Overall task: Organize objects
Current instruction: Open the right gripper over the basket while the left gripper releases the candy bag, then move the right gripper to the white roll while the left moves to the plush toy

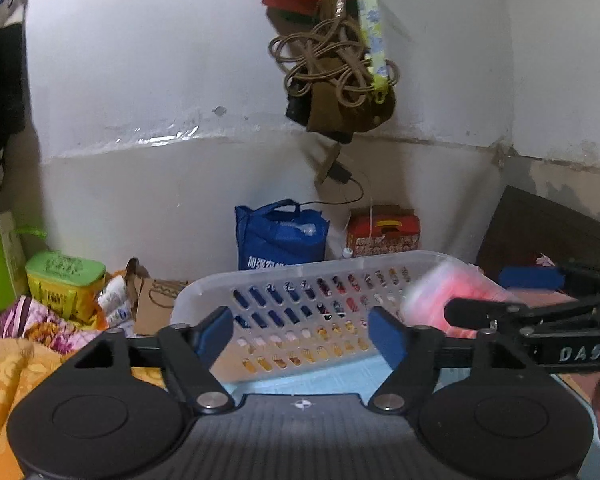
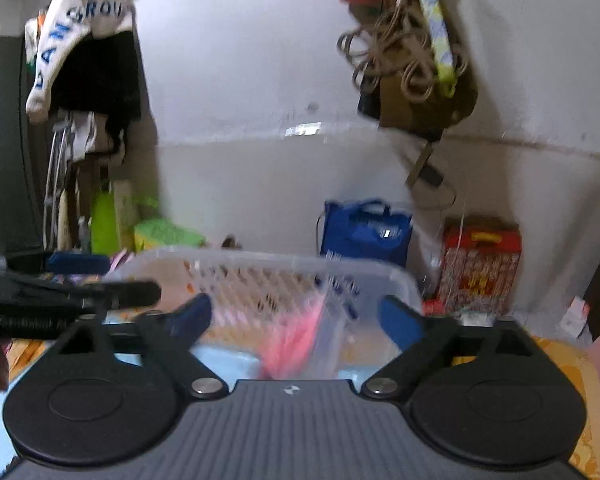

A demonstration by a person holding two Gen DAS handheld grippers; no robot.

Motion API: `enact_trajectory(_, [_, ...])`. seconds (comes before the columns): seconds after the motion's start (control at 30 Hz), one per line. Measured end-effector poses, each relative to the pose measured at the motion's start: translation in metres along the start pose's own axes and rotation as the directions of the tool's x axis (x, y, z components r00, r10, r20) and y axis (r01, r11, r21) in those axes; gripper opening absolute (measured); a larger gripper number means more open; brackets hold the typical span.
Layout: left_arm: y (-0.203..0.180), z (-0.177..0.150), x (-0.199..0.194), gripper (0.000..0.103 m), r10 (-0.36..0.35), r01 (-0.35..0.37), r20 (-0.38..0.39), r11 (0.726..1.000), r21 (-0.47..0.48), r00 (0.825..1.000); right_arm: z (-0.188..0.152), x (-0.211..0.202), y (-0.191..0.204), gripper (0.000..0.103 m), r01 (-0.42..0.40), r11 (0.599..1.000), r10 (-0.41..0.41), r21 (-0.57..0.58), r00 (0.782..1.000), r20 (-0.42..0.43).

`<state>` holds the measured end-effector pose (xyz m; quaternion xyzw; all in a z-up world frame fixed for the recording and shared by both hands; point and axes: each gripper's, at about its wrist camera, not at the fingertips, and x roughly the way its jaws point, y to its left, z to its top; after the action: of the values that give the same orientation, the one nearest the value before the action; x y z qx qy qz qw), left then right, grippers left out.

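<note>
A white perforated plastic basket [image 1: 300,280] stands on a light blue surface ahead of both grippers; it also shows in the right wrist view [image 2: 396,280]. My left gripper [image 1: 300,330] is open and empty, just short of the basket's near wall. My right gripper [image 2: 296,316] is open; a blurred pink packet in clear wrap [image 2: 300,340] is between its fingers, and I cannot tell whether it touches them. In the left wrist view the same pink packet [image 1: 452,292] sits by the basket's right end, beside the right gripper [image 1: 512,300].
Against the white wall stand a blue tote bag [image 1: 280,236], a red gift box [image 1: 384,236] and a green-lidded yellow box [image 1: 64,284]. A rope bundle and bags [image 1: 336,64] hang overhead. Orange floral bedding [image 1: 24,364] lies left. Clothes [image 2: 88,60] hang at left.
</note>
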<state>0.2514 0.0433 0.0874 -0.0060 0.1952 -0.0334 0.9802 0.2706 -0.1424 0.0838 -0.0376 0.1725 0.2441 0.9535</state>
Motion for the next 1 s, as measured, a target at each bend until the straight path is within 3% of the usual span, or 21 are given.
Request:
enact_trajectory(0.37, [0.003, -0.006, -0.015, 0.082, -0.006, 0.006, 0.031, 1.000, -0.008, 1.000, -0.004, -0.011, -0.006, 0.102, 0.000, 0.999, 0.000, 0.040, 1.000, 0.002])
enact_trajectory(0.57, [0.000, -0.016, -0.061, 0.082, -0.056, 0.056, 0.124, 0.998, 0.000, 0.991, -0.018, -0.065, 0.006, 0.103, -0.048, 0.999, 0.046, 0.024, 0.996, 0.081])
enact_trajectory(0.67, [-0.002, -0.033, -0.084, 0.082, -0.069, 0.067, 0.142, 0.998, 0.021, 0.987, -0.037, -0.088, 0.018, 0.103, -0.080, 0.997, 0.080, -0.012, 0.994, 0.076])
enact_trajectory(0.83, [0.004, -0.069, -0.104, 0.082, -0.050, 0.050, 0.007, 0.998, 0.048, 0.999, -0.068, -0.095, 0.031, 0.103, -0.161, 0.986, 0.159, -0.037, 0.985, -0.069])
enact_trajectory(1.0, [0.005, -0.105, -0.111, 0.082, 0.003, 0.012, -0.141, 0.994, 0.107, 0.990, -0.084, -0.086, 0.038, 0.103, -0.204, 0.978, 0.190, -0.050, 0.959, -0.210])
